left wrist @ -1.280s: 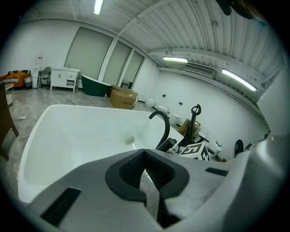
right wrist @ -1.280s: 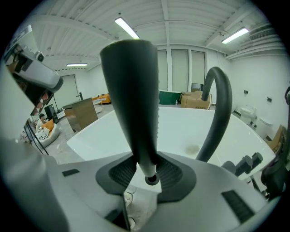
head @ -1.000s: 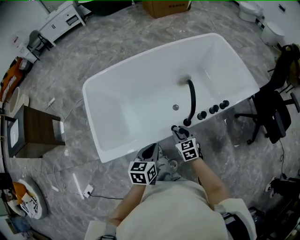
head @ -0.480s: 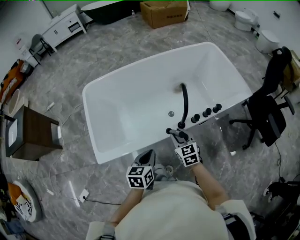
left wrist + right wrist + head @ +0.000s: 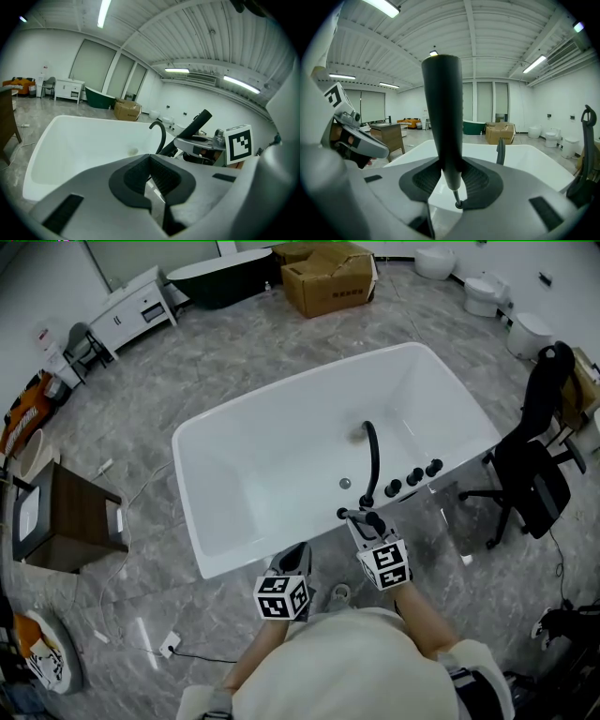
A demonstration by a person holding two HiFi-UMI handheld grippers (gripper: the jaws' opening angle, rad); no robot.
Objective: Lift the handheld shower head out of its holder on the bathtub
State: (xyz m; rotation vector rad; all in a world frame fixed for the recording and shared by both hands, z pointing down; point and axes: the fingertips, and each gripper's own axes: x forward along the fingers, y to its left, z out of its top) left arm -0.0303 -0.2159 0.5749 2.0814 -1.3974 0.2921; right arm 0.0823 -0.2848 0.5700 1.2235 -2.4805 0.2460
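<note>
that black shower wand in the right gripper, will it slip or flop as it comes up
Probably stiff: the handheld shower head stands upright in the right gripper. Its smooth tapering handle could slide or twist between the ribbed pads. The thin fitting at its lower end may lead to a hose that would tug; no hose shows.

the right gripper [image 5: 363, 520] hides most of the shower head [image 5: 348, 514] from above.

Strip lights [image 5: 386, 8] on the ceiling above the right gripper [image 5: 451, 169] give bright, even light with faint shadows. Both gripper views bow toward black corners; the handheld shower head [image 5: 443, 117] between that gripper's jaws looms swollen.
</note>
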